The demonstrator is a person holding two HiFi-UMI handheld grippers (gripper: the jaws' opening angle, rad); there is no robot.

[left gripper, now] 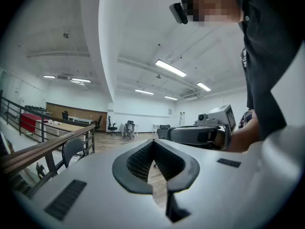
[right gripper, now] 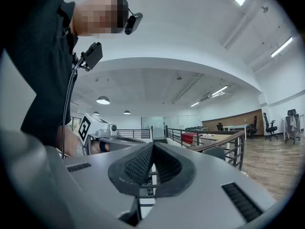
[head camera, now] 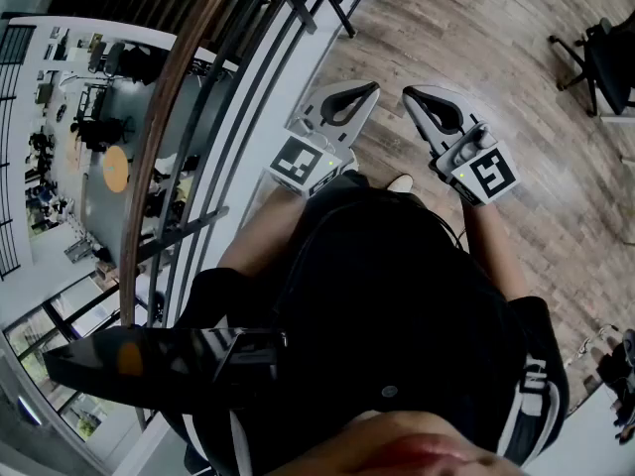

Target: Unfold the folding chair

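Note:
My left gripper [head camera: 369, 89] and right gripper [head camera: 409, 95] are held level side by side in front of the person's body, over the wooden floor. Both are shut with nothing between the jaws. The left gripper view shows its ribbed pads [left gripper: 153, 142] closed together, with the right gripper [left gripper: 205, 130] beside them. In the right gripper view the pads [right gripper: 153, 146] meet too, and the left gripper [right gripper: 102, 138] is alongside. A dark chair frame [head camera: 335, 0] stands by the railing ahead, mostly cut off. A grey chair back [left gripper: 72, 150] [right gripper: 217, 152] shows near the railing.
A railing with a wooden handrail [head camera: 164, 147] runs along the left, with a drop to a lower floor beyond it. A black office chair [head camera: 600, 59] stands at the far right. Desks and more office chairs [left gripper: 112, 125] stand deeper in the room.

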